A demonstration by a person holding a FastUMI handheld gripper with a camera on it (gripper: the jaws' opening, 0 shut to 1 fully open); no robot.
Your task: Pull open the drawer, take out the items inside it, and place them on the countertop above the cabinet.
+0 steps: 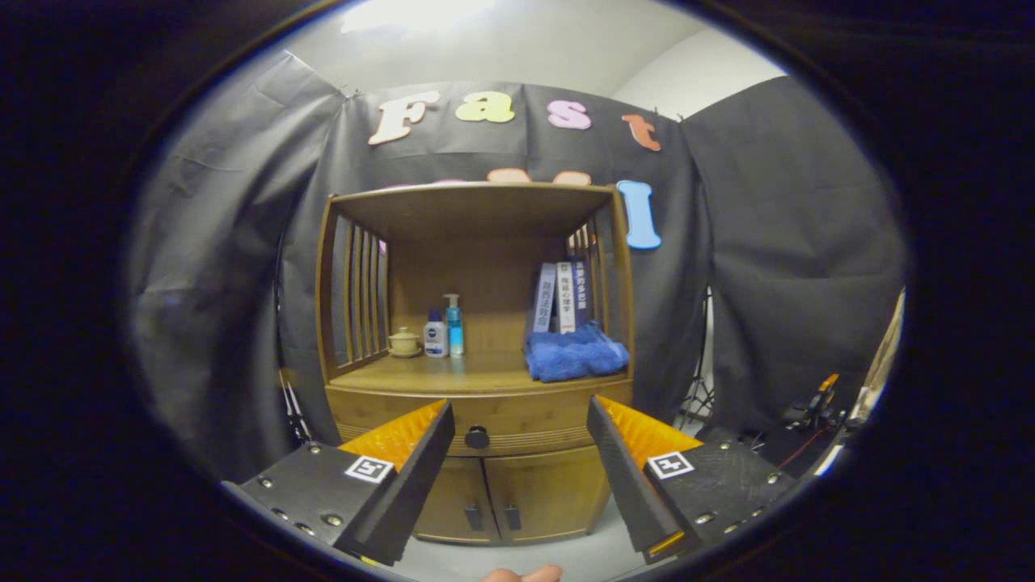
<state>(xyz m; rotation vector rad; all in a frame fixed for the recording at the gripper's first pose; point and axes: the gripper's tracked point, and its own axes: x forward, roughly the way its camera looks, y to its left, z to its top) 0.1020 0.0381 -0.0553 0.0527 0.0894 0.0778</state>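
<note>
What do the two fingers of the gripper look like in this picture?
The gripper has two black, wedge-shaped fingers with orange ribbed inner pads. Each finger carries a small white square marker with a black pattern and several silver screws.

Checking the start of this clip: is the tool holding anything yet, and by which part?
Nothing is held. The tool is open, its fingers apart, with the closed drawer's knob beyond them, untouched.

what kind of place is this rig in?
Likely a staged recording booth, not a home: black cloth wall behind a lone wooden cabinet, light-stand legs beside it. The tongs are open, short of the closed drawer's knob.
</note>
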